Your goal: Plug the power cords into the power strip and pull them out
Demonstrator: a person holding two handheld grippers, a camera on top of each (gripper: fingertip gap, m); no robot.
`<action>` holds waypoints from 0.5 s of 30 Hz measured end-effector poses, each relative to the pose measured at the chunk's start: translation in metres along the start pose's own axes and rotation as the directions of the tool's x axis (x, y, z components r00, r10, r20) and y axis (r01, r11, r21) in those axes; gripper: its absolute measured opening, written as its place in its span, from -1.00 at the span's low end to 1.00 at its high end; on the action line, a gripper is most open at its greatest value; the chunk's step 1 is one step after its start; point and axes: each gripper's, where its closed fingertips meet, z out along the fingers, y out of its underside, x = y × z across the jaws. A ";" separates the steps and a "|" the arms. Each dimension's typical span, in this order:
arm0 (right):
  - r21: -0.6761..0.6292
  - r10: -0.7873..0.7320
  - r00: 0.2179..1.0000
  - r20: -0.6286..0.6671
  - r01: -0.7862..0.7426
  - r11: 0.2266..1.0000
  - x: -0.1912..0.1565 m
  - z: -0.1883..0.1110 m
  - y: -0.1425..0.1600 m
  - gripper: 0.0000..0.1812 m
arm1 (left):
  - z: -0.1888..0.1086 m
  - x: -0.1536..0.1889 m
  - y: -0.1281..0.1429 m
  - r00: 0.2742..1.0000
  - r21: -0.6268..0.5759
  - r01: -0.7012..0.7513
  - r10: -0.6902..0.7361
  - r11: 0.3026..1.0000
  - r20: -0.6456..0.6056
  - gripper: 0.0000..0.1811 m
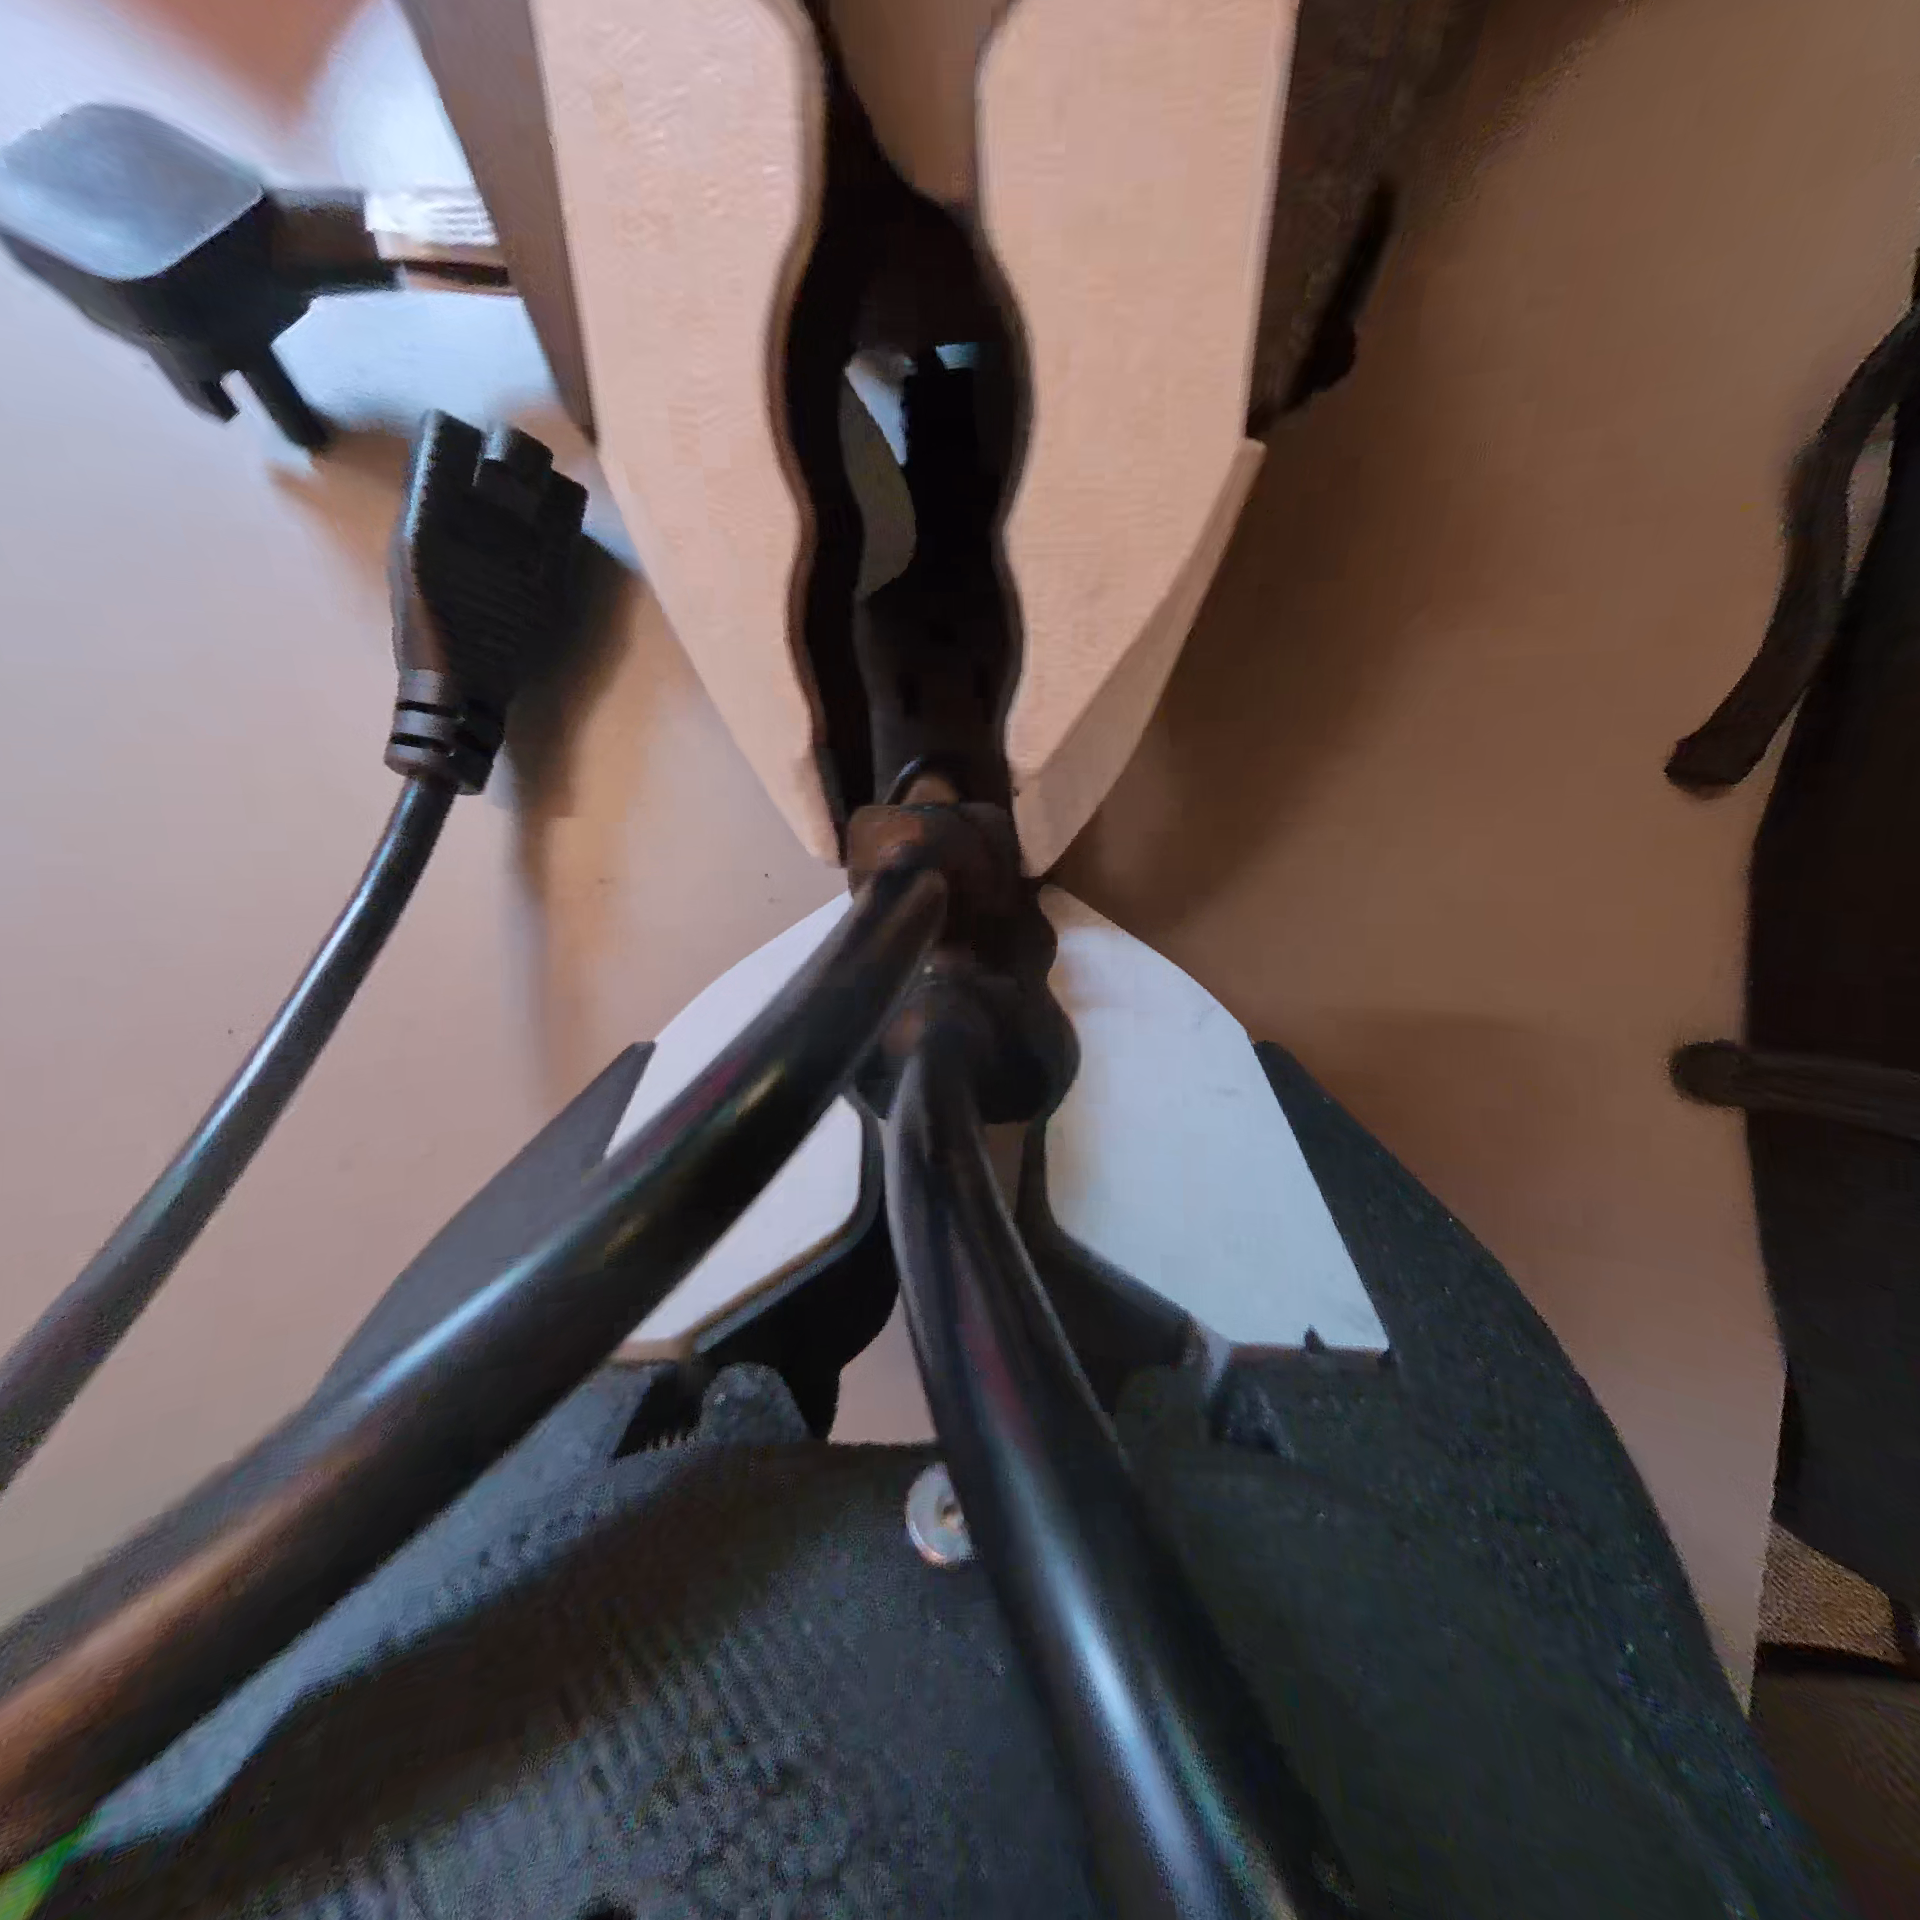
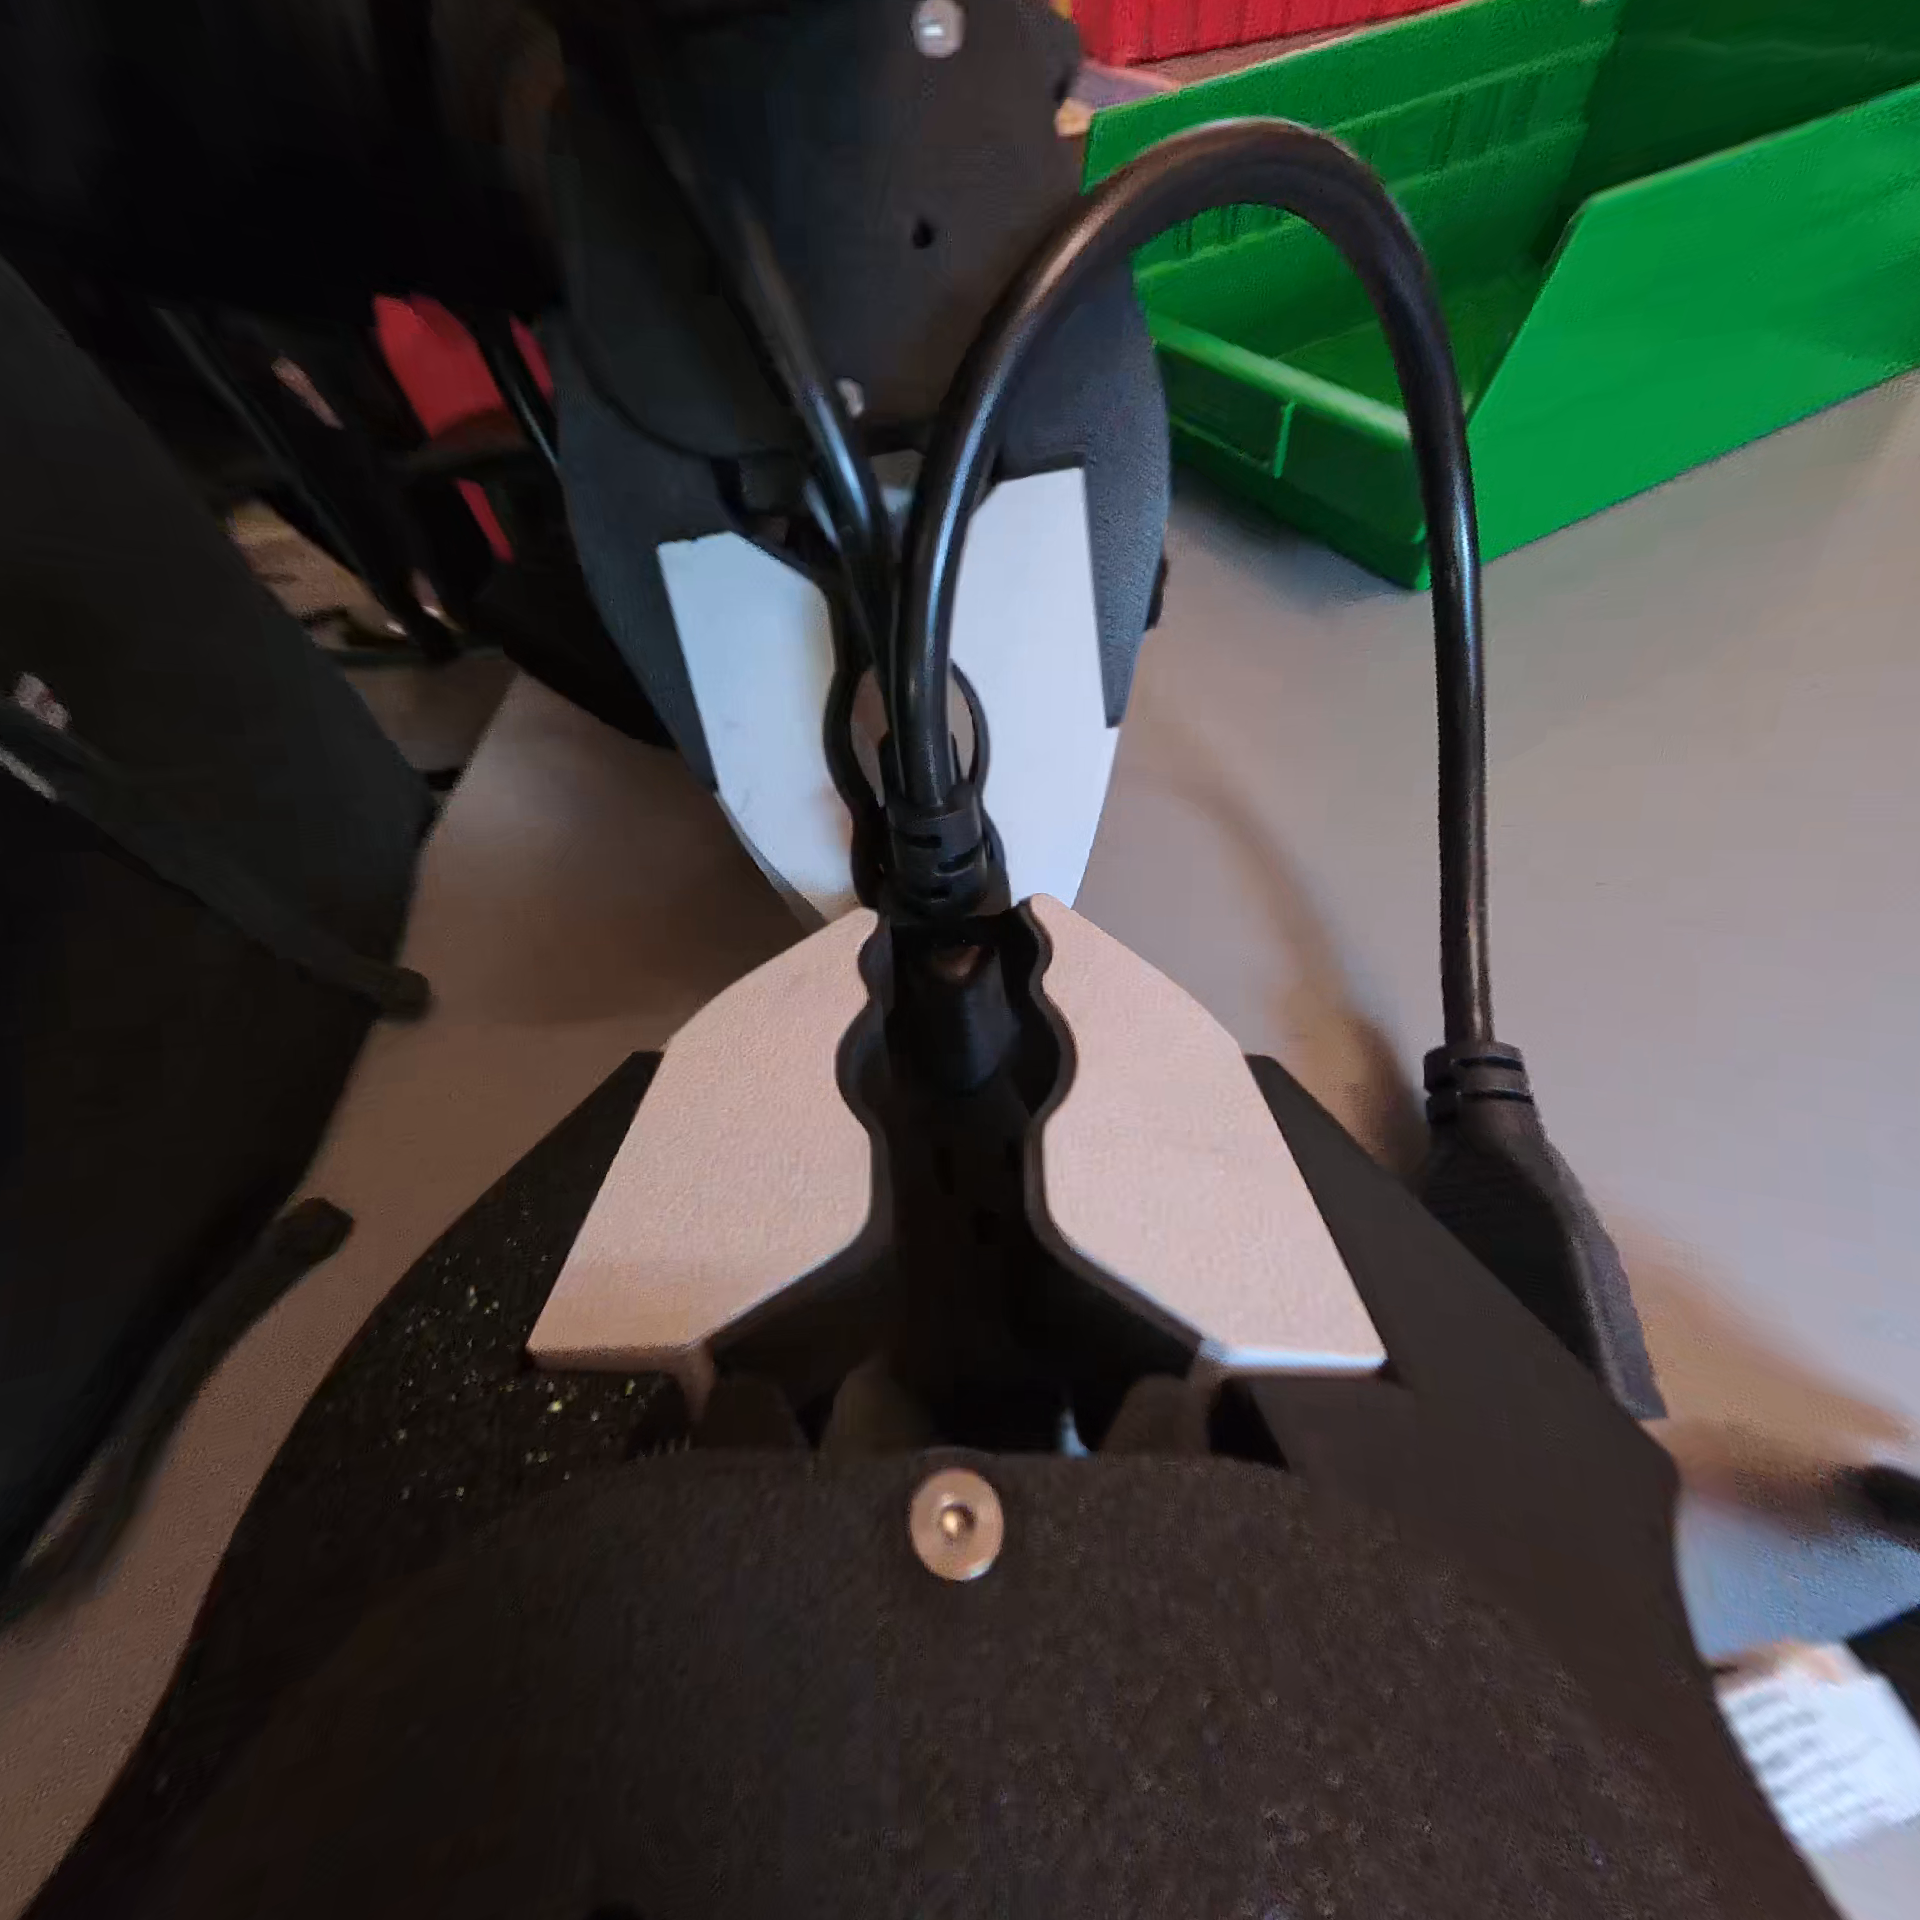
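Observation:
My two grippers meet tip to tip over the table (image 2: pixel 1299 831). My right gripper (image 2: pixel 945 925) is shut on a black connector (image 2: pixel 951 1029), which sits between its pale pads. It also shows in the left wrist view (image 1: pixel 935 821), coming from the top with the connector (image 1: pixel 925 644) in it. My left gripper (image 1: pixel 945 914) is shut on the ribbed neck where the black cords (image 1: pixel 727 1122) come out; two cords run back through its fingers. It shows in the right wrist view (image 2: pixel 920 883). A loose socket end (image 1: pixel 483 582) (image 2: pixel 1527 1226) lies on the table, its cord looping to the grippers.
A black plug with prongs (image 1: pixel 145 239) lies at the far left. Green bins (image 2: pixel 1558 312) and a red one (image 2: pixel 1247 21) stand behind. A black bag (image 2: pixel 156 831) with straps (image 1: pixel 1829 935) lies beside the grippers. A white label (image 2: pixel 1818 1756) is at the right. Both grippers' tips are close together, under 4 cm apart.

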 end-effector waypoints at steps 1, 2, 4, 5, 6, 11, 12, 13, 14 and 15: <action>0.009 0.047 0.998 0.031 -0.047 0.999 0.002 -0.001 -0.001 -0.79 | 0.000 -0.001 -0.001 1.000 0.003 0.010 -0.010 1.000 0.013 -0.74; 0.018 0.086 0.995 0.050 -0.087 0.996 0.004 -0.002 -0.002 -0.80 | 0.000 -0.003 -0.001 0.999 0.012 0.030 -0.030 0.999 0.014 -0.74; 0.021 0.048 0.999 0.024 -0.049 0.999 0.005 -0.002 -0.002 -0.81 | 0.001 -0.005 -0.002 0.999 0.014 0.040 -0.041 0.999 0.006 -0.72; 0.013 -0.035 0.999 -0.005 0.035 0.999 0.001 -0.002 -0.002 -0.81 | 0.001 -0.004 -0.002 0.999 0.015 0.050 -0.049 0.999 -0.011 -0.73; 0.009 -0.110 0.994 -0.029 0.110 0.994 -0.003 -0.002 -0.002 -0.81 | 0.001 -0.002 -0.002 0.998 0.026 0.062 -0.061 0.998 -0.035 -0.73; 0.015 -0.029 0.999 0.038 0.029 0.999 -0.001 -0.003 -0.002 -0.81 | 0.001 0.001 -0.003 0.999 0.021 0.030 -0.030 0.999 -0.021 -0.75; 0.017 0.042 0.995 0.090 -0.043 0.999 0.000 -0.003 -0.002 -0.81 | 0.002 0.001 -0.003 1.000 0.011 0.026 -0.026 1.000 -0.008 -0.74; 0.018 0.078 0.991 0.107 -0.080 0.997 0.002 -0.004 -0.002 -0.81 | 0.001 0.000 -0.003 0.999 0.012 0.041 -0.041 0.999 -0.016 -0.74; 0.018 0.071 0.993 0.096 -0.073 0.997 0.002 -0.003 -0.002 -0.81 | 0.001 -0.001 -0.003 0.999 0.012 0.047 -0.047 0.999 -0.022 -0.74; 0.014 0.022 0.998 0.064 -0.023 1.000 0.001 -0.003 -0.002 -0.81 | 0.002 -0.002 -0.002 0.999 0.003 0.030 -0.030 1.000 -0.016 -0.74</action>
